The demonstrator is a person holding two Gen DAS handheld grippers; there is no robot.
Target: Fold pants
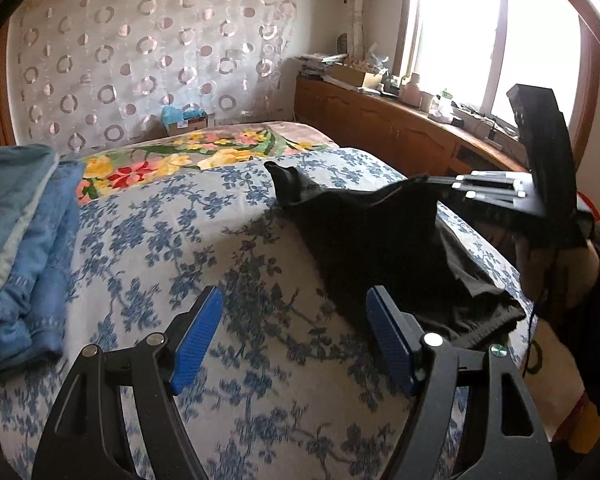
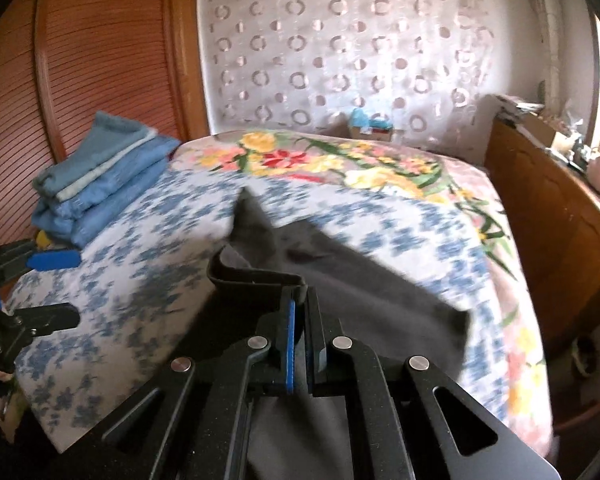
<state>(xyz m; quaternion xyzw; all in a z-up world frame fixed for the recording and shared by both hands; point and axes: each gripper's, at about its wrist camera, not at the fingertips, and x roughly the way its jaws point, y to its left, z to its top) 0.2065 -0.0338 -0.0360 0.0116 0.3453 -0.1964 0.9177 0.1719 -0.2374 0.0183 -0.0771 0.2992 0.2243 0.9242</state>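
Bedroom; bed (image 1: 160, 240) under a blue-and-white floral cover, a brighter flowered blanket (image 2: 320, 160) at its far end. Sheer curtain (image 1: 148, 52) with ring pattern on the back wall; louvred wooden doors (image 2: 80, 60) to one side; wooden cabinet (image 1: 380, 120) below the window.

Containers: one small cardboard box (image 1: 186, 122) at the foot of the curtain, holding light blue material, not identifiable. Further open boxes on the cabinet top, contents unclear.

Stack of folded blue clothes (image 1: 24, 248) at the bed's left edge.

Black pants (image 1: 380, 240): spread on the cover, right of centre, one edge lifted clear of the bed.

Right gripper (image 2: 300, 320): jaws closed tight on the black fabric, which drapes beneath and ahead of them.

Left gripper (image 1: 296, 328): jaws spread wide, holding nothing, above the cover; its right finger (image 1: 388, 332) sits just at the pants' near edge, contact not determinable.
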